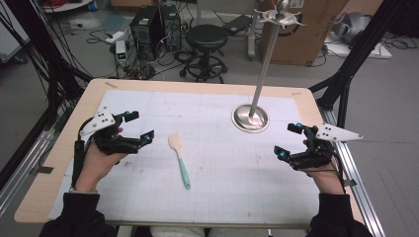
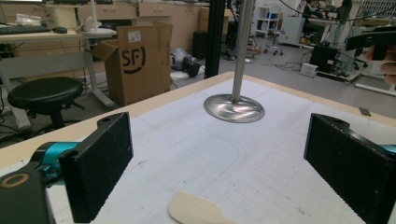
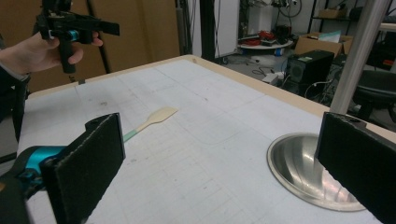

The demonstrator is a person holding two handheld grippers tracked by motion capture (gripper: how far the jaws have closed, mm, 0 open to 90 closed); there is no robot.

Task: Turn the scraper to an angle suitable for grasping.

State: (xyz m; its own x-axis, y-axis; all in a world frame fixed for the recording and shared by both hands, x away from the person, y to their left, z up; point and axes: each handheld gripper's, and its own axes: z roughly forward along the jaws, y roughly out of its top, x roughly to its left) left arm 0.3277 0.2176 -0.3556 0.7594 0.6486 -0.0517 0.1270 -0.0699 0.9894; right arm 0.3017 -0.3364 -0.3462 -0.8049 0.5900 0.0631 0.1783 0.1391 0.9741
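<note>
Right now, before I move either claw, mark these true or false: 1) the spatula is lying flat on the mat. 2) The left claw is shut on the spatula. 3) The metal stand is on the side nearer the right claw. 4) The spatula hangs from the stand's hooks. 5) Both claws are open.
1) True: the spatula lies flat on the mat, blade away from the person.
2) False: the left claw is open and holds nothing; the spatula lies apart from it.
3) True: the stand sits nearer the right claw.
4) False: it lies on the mat.
5) True: both stand wide open with nothing between them.
</note>
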